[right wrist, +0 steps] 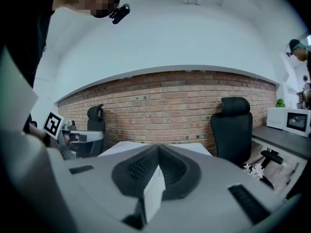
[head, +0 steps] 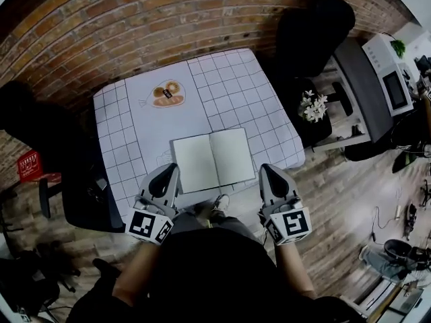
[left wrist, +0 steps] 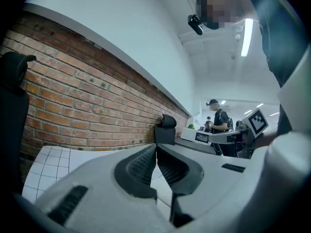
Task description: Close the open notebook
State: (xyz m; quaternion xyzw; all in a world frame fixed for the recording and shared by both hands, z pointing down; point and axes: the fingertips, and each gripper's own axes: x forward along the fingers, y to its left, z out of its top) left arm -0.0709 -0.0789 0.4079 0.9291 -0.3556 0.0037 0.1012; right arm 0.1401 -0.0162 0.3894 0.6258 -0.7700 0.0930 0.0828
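White pages up: notebook (head: 213, 159) lies open & flat on table (head: 222, 86), just ahead of both grippers & btwn them, touched by neither. Left gripper (head: 171, 168) is clenched, jaws tip to tip w/ nothing gripped, just off notebook's left edge. Right gripper (head: 265, 169) is likewise clenched, nothing gripped, just off the right edge. Both sit at the near table edge.

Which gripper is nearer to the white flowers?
Right. The right gripper sits right of the open notebook, on the side of the white flowers; the left gripper sits left of it, farther away.
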